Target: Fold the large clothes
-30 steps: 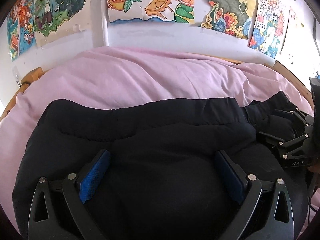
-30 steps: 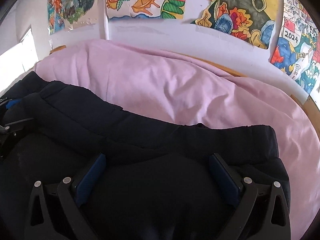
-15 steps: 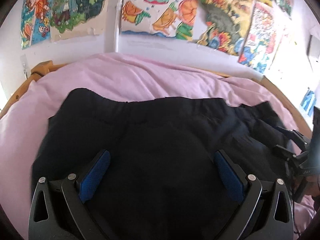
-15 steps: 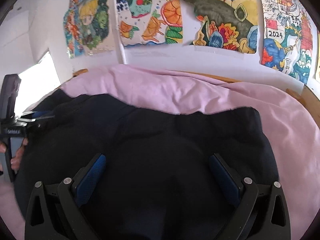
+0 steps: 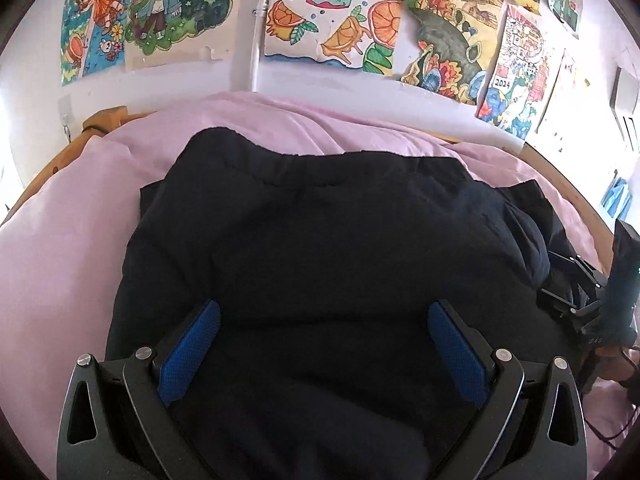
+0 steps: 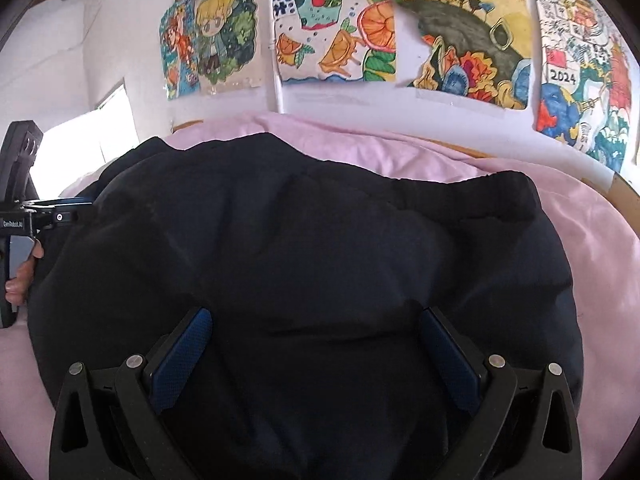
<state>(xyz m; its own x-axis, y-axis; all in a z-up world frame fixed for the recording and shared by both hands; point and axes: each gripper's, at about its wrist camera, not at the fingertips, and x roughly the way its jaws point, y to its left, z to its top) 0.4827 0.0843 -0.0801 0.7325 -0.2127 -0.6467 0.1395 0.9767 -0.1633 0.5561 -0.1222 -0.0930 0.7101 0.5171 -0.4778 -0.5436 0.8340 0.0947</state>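
Black, thick cloth fills the middle of both views: a large dark garment point(image 5: 340, 248) lies spread on the pink sheet point(image 5: 64, 248) of a bed, with a gathered, elastic-looking band point(image 5: 304, 168) along its far edge, toward the wall. Its fabric is bunched in soft folds rather than flat, and on the right side a narrower part point(image 5: 536, 216) trails off toward the bed's edge.

The left gripper point(image 5: 324, 344) sits low over the near part of the garment with its blue-padded fingers point(image 5: 188, 352) spread wide; black cloth shows between them, and whether the pads touch it cannot be told. The right gripper point(image 6: 316, 344) is likewise held wide over the garment, its blue pads point(image 6: 180, 356) apart and dark cloth in the gap.

From the left wrist view the right gripper shows at the far right point(image 5: 588, 300), beside the trailing part of the garment. From the right wrist view the left gripper appears at the far left point(image 6: 60, 210), at the garment's edge, with a person's fingers point(image 6: 22, 276) wrapped round its handle.

The pink sheet surrounds the garment on all visible sides. A wooden bed frame point(image 5: 100, 120) curves behind it, and bright drawings point(image 5: 336, 20) are taped along the white wall point(image 5: 240, 64).
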